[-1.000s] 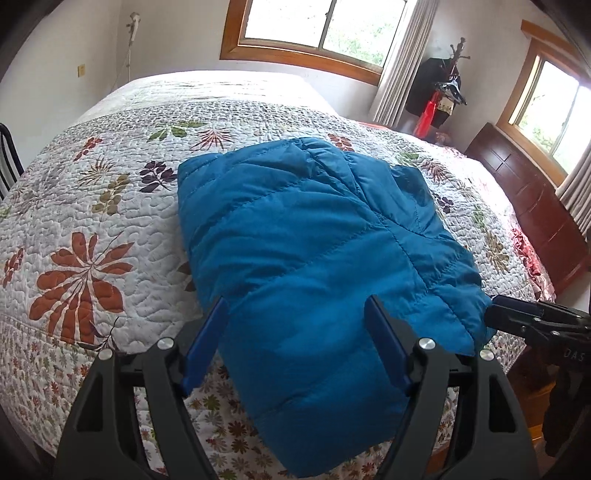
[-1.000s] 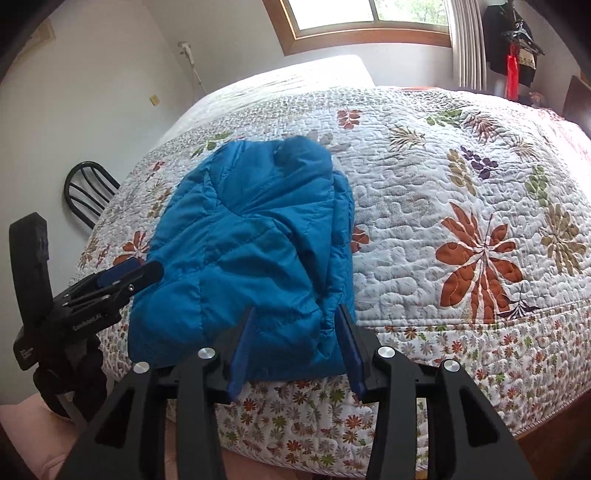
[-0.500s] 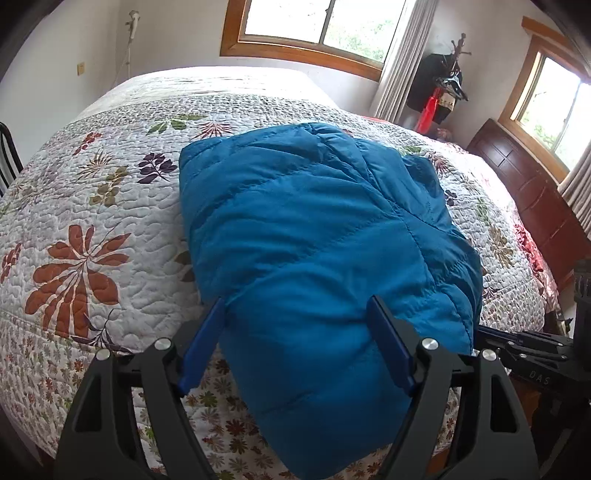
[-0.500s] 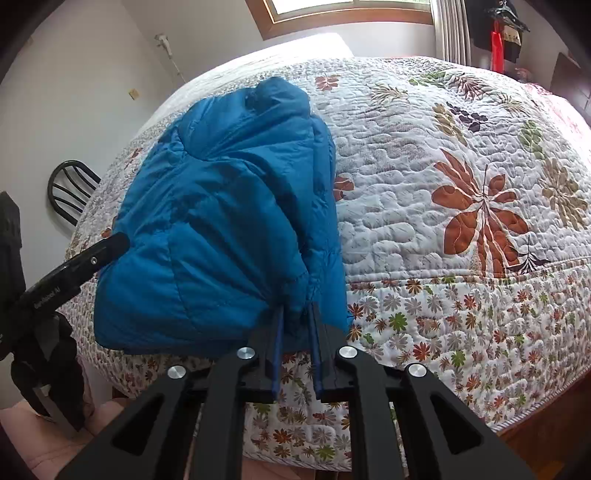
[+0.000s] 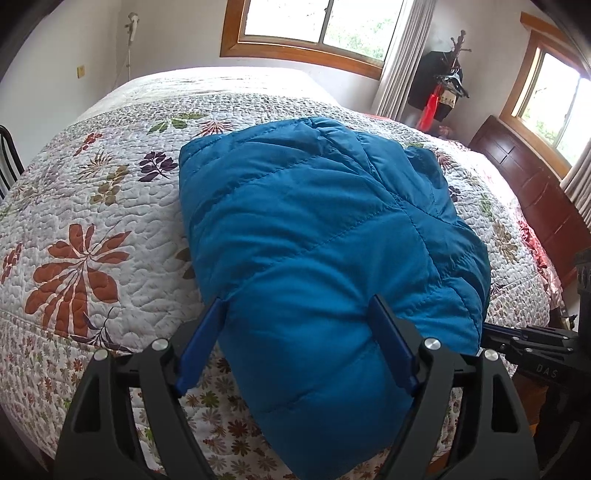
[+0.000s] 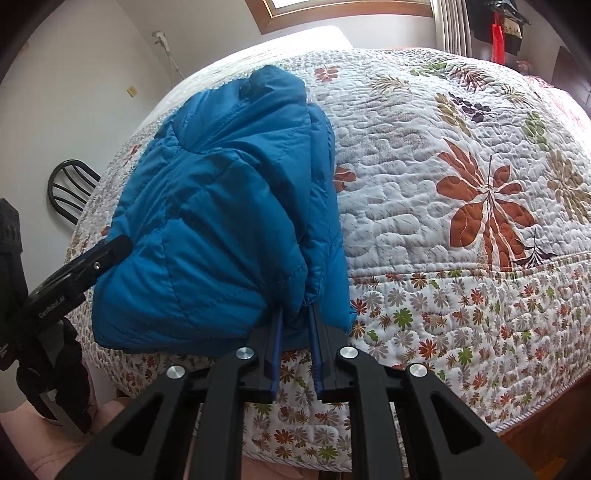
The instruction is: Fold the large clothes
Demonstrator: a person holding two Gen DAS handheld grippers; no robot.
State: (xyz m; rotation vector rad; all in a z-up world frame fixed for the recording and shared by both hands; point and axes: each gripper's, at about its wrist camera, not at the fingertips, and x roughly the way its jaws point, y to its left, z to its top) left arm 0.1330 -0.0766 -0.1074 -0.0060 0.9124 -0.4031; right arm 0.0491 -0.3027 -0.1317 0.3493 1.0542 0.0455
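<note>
A blue quilted puffer jacket (image 5: 317, 229) lies folded on the flowered quilt (image 5: 85, 206) of a bed, its near end hanging over the bed's edge. My left gripper (image 5: 301, 314) is open, its blue-padded fingers (image 5: 201, 343) on either side of the jacket's near end. My right gripper (image 6: 297, 314) is shut on the jacket's (image 6: 221, 206) near right hem. The left gripper also shows in the right wrist view (image 6: 88, 264), at the jacket's left side. The right gripper shows in the left wrist view (image 5: 524, 339), by the jacket's right corner.
A black chair (image 6: 68, 188) stands left of the bed. A dark wooden dresser (image 5: 524, 192) and a coat stand (image 5: 448, 79) are at the far right. Windows (image 5: 325, 26) are on the far wall. The quilt (image 6: 461, 184) stretches right of the jacket.
My right gripper has closed on the jacket's hem. Both grippers have moved closer to the jacket and the near end has bunched and lifted. My left gripper has stayed open.
</note>
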